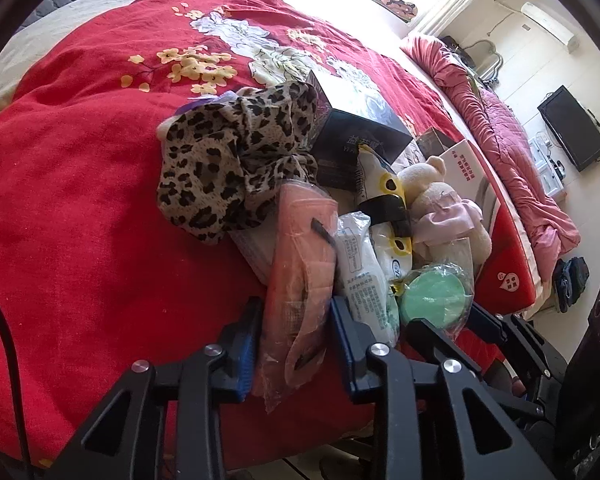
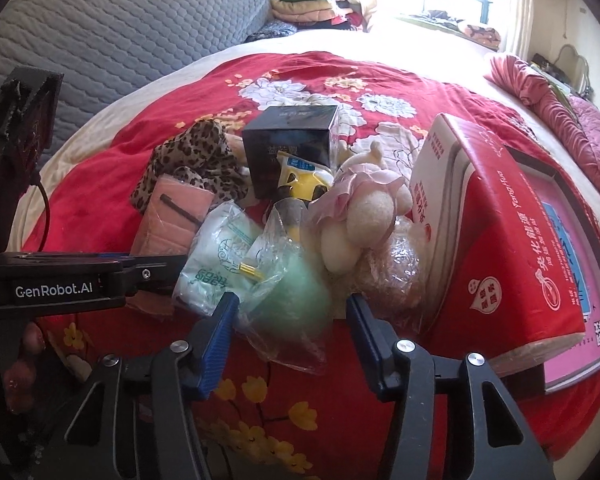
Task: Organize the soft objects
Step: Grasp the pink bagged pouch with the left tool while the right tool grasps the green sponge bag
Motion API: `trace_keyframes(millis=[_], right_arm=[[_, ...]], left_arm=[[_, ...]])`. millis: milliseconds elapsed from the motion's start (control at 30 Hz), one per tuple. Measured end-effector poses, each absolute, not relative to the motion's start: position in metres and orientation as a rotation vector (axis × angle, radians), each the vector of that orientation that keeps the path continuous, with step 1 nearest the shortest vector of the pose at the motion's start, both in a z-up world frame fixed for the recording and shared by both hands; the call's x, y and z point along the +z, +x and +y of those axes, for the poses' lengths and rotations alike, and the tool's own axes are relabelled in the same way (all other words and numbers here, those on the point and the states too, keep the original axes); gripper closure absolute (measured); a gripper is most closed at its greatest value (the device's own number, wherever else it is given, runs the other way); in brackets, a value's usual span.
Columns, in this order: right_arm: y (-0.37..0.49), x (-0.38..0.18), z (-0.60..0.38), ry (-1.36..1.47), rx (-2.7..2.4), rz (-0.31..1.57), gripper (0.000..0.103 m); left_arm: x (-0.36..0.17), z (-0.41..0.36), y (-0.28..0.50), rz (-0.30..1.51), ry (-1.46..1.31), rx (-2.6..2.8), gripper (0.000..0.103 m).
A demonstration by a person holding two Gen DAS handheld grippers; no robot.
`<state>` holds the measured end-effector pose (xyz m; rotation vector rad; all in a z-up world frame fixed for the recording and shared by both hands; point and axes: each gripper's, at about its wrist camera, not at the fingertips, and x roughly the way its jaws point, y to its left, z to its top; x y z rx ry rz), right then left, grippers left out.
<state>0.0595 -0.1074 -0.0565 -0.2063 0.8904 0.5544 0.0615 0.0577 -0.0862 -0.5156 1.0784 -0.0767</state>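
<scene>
- On a red quilt (image 2: 112,152) a heap of soft goods awaits sorting; the left gripper (image 1: 296,340) has its jaws against both sides of a pink pack (image 1: 300,264) in clear film, apparently clamped on it, at the heap's near left edge.
- The right gripper (image 2: 290,320) stands part open around a green puff (image 2: 296,300) in a loose plastic bag; its right pad (image 2: 358,320) shows a gap from the bag, so nothing is held yet.
- Risk one: the pink pack's film is slick and slack; a lift could let the pack slide out, or the film alone could come away in the jaws.
- Risk two: the pink pack lies under the edge of a leopard cloth (image 1: 228,160) and beside a white pack (image 1: 360,272); pulling it out could drag both across the quilt.
- Risk three: the right jaws could pinch only loose bag; the puff could then swing or drop.
- Risk four: a plush bear (image 2: 360,216) leans on the heap just behind the puff, near a red box (image 2: 500,232); removing the puff could topple the bear.
- Risk five: the two grippers work close together; both lifting at once could make them collide.
</scene>
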Motion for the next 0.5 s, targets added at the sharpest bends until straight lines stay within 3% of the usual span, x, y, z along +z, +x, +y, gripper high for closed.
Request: trace_keyframes(millis=[133, 500], right_arm=[[0.058, -0.053, -0.111, -0.174, 0.590, 0.886, 0.056], [0.047, -0.029, -0.136, -0.045, 0.637, 0.840, 0.058]], left_arm=[[-0.085, 0.057, 0.061, 1.067, -0.520, -0.099, 0.084], [-0.063, 0.058, 0.043, 0.988, -0.492, -0.098, 0.085]])
